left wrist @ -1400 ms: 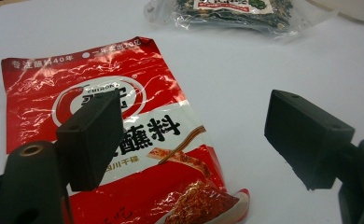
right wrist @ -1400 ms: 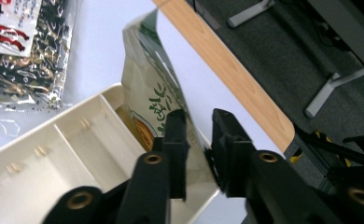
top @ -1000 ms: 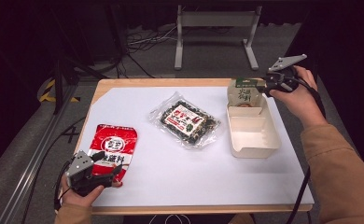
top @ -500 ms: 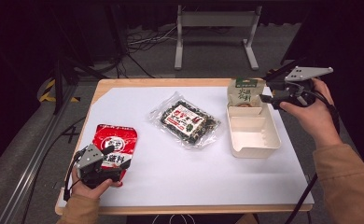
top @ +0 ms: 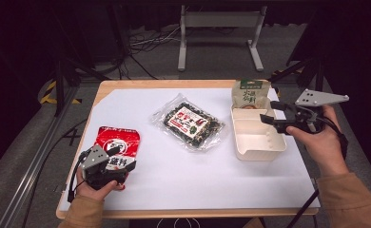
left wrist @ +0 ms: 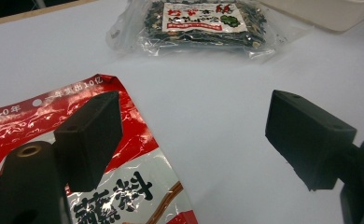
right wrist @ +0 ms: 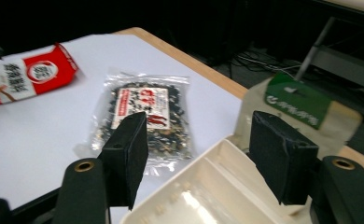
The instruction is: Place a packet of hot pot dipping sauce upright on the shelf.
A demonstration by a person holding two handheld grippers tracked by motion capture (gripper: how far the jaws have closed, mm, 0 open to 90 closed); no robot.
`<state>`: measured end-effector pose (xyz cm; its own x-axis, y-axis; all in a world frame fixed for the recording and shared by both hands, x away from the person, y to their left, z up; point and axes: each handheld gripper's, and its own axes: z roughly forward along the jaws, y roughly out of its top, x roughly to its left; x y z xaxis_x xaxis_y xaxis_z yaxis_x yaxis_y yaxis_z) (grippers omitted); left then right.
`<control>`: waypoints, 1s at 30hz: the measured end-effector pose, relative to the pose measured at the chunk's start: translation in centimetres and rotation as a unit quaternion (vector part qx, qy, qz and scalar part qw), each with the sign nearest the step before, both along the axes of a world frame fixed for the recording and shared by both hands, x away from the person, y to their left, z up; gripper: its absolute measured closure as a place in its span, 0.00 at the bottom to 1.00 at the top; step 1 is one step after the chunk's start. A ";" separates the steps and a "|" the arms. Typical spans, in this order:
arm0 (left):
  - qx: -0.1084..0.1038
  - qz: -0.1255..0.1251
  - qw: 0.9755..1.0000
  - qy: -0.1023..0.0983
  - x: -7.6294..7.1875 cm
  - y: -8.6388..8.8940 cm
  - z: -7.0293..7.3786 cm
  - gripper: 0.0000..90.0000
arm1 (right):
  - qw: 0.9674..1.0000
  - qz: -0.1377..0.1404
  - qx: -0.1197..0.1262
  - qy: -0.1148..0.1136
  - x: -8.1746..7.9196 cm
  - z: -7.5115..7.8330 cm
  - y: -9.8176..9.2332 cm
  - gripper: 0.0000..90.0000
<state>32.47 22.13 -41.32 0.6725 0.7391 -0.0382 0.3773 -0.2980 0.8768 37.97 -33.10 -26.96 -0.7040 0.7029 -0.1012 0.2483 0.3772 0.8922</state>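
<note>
Starting at the desk's (top: 141, 102) left side, I see my left gripper (top: 122, 159) held low near the front-left corner, a hand wrapped around its body. Its jaws are spread wide with nothing between them. In the left gripper view one jaw hangs over the corner of a glossy red and white foil packet with printed characters (left wrist: 45, 140), while the other jaw sits over the bare white sheet covering the desk. In the high view that red packet (top: 117, 145) lies flat near the left edge, just ahead of the gripper.

Toward the middle of the desk lies a clear plastic bag of dark dried seaweed with a red and white label (top: 189, 122), flat and turned at an angle, well apart from the red packet.

Near the right edge sits a cream, two-compartment plastic lunch box (top: 257, 137), open at the top. Just behind it, toward the back-right corner, stands a beige pouch with a green top band (top: 248, 92), touching the box's back wall.

At the far right, my right gripper (top: 269, 112) is held above the box's right rim, its jaws parted and gripping nothing.
</note>
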 end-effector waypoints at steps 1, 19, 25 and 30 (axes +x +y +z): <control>0.004 0.004 1.000 0.002 0.0 0.0 0.0 0.21 | 1.000 0.007 0.009 0.001 -0.2 -0.4 0.1 0.44; 0.015 0.002 1.000 -0.009 -0.6 -0.1 0.7 0.22 | 0.999 0.031 0.029 -0.022 -4.2 -6.8 2.0 0.38; 0.016 -0.007 1.000 -0.004 -0.5 -0.4 0.8 0.26 | 0.998 0.044 0.035 -0.008 -4.8 -8.9 3.0 0.30; 0.015 -0.011 1.000 -0.005 -0.5 -0.2 1.2 0.26 | 0.998 0.051 0.041 0.001 -5.1 -9.6 3.5 0.28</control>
